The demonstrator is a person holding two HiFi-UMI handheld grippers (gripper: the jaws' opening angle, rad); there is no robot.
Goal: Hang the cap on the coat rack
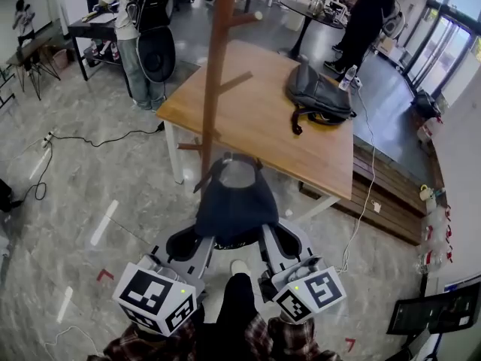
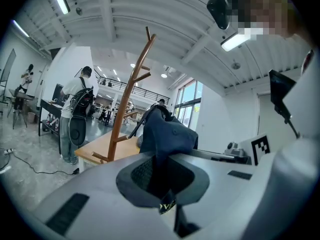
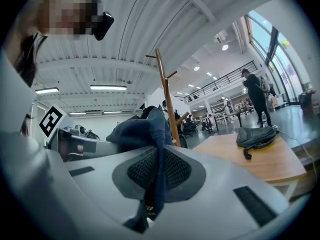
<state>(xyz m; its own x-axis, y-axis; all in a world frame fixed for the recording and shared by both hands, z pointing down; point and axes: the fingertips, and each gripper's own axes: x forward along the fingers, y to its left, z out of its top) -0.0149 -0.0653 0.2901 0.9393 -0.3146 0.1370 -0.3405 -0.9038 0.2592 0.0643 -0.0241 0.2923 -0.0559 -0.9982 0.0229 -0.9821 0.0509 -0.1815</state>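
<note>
A dark navy cap (image 1: 235,201) hangs between my two grippers, crown up, with its strap loop toward the wooden coat rack (image 1: 216,74). My left gripper (image 1: 197,241) is shut on the cap's left edge, and the fabric (image 2: 162,156) shows pinched between its pads. My right gripper (image 1: 272,239) is shut on the cap's right edge, with cloth (image 3: 159,169) clamped between its pads. The rack's pole (image 2: 129,96) rises just beyond the cap, with short pegs (image 1: 242,19) sticking out to the right. The cap sits low, near the rack's lower pegs (image 1: 189,147).
A wooden table (image 1: 263,115) stands right behind the rack, with a grey backpack (image 1: 319,95) on it. A person (image 1: 128,28) stands at the far left by a desk, another (image 1: 367,17) at the far right. A cable (image 1: 90,140) lies on the tiled floor.
</note>
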